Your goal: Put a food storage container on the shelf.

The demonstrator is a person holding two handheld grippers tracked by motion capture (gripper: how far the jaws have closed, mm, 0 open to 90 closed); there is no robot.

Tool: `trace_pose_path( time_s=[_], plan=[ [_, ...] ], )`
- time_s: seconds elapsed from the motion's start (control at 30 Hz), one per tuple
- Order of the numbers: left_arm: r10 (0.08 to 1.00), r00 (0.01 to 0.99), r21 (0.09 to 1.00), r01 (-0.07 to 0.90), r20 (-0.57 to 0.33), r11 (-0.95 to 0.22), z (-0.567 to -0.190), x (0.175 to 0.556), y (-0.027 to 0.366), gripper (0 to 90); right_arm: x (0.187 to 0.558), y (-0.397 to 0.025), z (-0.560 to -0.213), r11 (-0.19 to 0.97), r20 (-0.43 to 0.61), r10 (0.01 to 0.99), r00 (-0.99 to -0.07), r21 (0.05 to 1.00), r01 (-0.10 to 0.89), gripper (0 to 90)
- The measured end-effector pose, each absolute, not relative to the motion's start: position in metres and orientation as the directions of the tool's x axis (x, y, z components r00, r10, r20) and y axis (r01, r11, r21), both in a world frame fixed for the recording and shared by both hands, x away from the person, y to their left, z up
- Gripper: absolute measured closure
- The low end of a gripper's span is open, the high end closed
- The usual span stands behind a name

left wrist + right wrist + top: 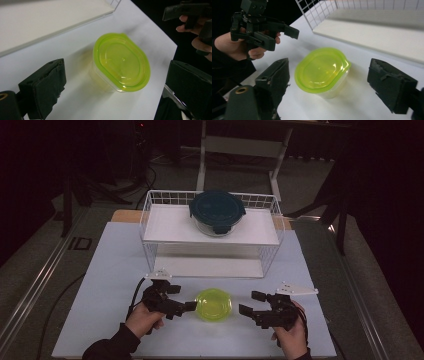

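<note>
A small clear tub with a lime-green lid [213, 304] [121, 62] [322, 69] sits on the white table near its front edge. My left gripper [182, 297] [115, 87] is open just to its left, jaws pointing at it. My right gripper [252, 302] [329, 85] is open to its right, a short way off. Neither touches the tub. On the upper shelf of a white wire rack [150, 215] stands a round glass container with a dark teal lid [217, 211].
The rack's lower white shelf [210, 266] lies just behind the tub. The white table surface [105, 270] ends at edges left, right and front, with dark floor, cables and a table frame [240, 145] beyond.
</note>
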State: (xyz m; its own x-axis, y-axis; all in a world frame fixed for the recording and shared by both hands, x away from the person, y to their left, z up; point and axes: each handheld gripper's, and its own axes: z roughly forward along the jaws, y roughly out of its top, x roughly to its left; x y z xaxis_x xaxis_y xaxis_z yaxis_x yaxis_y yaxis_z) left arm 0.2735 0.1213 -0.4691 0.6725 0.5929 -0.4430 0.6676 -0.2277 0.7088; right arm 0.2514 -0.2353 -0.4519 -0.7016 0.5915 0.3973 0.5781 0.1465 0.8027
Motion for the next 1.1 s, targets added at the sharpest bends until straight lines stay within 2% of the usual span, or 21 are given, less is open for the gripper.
trace_pose_path(
  time_s=[0.27, 0.37, 0.43, 0.5, 0.63, 0.67, 0.73, 0.77, 0.9, 1.1],
  plan=[
    [0.593, 0.585, 0.611, 0.769, -0.554, -0.187, -0.475, 0.284, 0.119, 2.7, 0.267, -0.225, -0.459, 0.136, 0.455, 0.612, -0.647, 0.746, 0.652, 14.0],
    [0.601, 0.543, 0.578, 0.800, -0.586, -0.161, -0.478, 0.287, 0.118, 6.7, 0.273, -0.223, -0.464, 0.124, 0.502, 0.608, -0.615, 0.705, 0.698, 15.7],
    [0.612, 0.519, 0.557, 0.817, -0.597, -0.149, -0.482, 0.289, 0.118, 14.7, 0.277, -0.221, -0.468, 0.116, 0.532, 0.608, -0.589, 0.674, 0.729, 16.6],
    [0.608, 0.491, 0.531, 0.837, -0.623, -0.132, -0.486, 0.290, 0.117, 16.4, 0.281, -0.221, -0.473, 0.104, 0.559, 0.613, -0.557, 0.642, 0.759, 18.9],
    [0.624, 0.439, 0.479, 0.870, -0.646, -0.116, -0.492, 0.291, 0.113, 23.6, 0.286, -0.219, -0.481, 0.087, 0.602, 0.621, -0.501, 0.583, 0.808, 27.8],
    [0.620, 0.434, 0.471, 0.875, -0.654, -0.116, -0.493, 0.291, 0.112, 25.6, 0.286, -0.218, -0.483, 0.082, 0.612, 0.622, -0.487, 0.568, 0.819, 32.4],
    [0.606, 0.408, 0.447, 0.890, -0.683, -0.096, -0.496, 0.291, 0.112, 26.1, 0.288, -0.217, -0.486, 0.079, 0.633, 0.620, -0.463, 0.537, 0.840, 37.5],
    [0.597, 0.402, 0.438, 0.894, -0.694, -0.092, -0.497, 0.291, 0.112, 30.0, 0.289, -0.216, -0.488, 0.075, 0.642, 0.623, -0.447, 0.520, 0.851, 42.2],
    [0.580, 0.376, 0.412, 0.908, -0.723, -0.076, -0.501, 0.291, 0.113, 39.5, 0.294, -0.212, -0.496, 0.072, 0.682, 0.616, -0.395, 0.451, 0.890, 48.0],
    [0.562, 0.372, 0.394, 0.915, -0.739, -0.089, -0.508, 0.291, 0.110, 57.1, 0.298, -0.208, -0.503, 0.077, 0.686, 0.638, -0.350, 0.395, 0.915, 58.3]
  ],
)
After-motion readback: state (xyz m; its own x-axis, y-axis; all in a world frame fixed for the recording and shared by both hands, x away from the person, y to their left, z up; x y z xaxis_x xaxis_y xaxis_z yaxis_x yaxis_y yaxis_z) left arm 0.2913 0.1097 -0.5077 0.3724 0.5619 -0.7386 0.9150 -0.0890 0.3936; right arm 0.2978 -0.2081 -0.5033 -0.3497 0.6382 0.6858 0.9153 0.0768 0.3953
